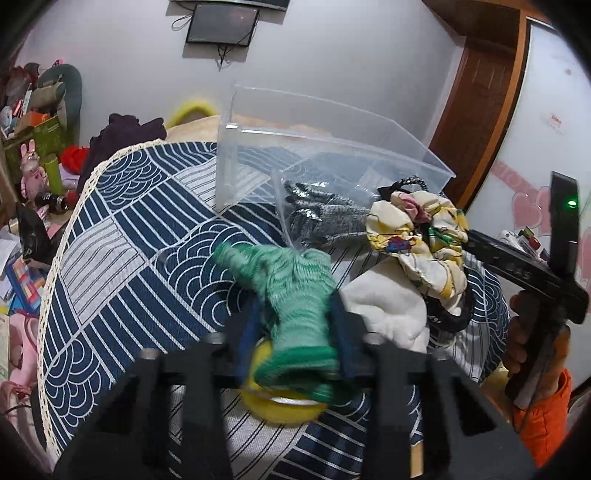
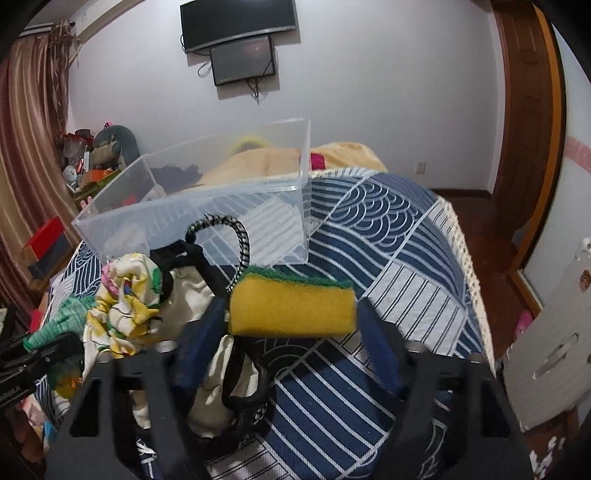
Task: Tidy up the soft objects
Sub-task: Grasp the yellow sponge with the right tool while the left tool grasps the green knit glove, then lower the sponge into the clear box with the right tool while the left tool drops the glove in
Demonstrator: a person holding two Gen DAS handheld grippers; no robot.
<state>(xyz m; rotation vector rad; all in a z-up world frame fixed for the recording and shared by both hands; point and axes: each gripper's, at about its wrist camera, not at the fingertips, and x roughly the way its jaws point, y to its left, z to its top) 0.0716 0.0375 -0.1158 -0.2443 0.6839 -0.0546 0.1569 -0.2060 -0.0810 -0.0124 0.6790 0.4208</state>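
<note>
left gripper grips green glove; right gripper grips sponge.

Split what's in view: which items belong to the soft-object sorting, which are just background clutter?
Job items:
- green glove, clamped in left gripper
- yellow sponge, between right gripper fingers
- floral scrunchie
- grey gloves in bag
- white cloth
- clear bin

Lying about:
- wall screen
- pink bunny toy
- door

Home bedroom, wall-mounted television, curtains, wooden door, cluttered belongings
</note>
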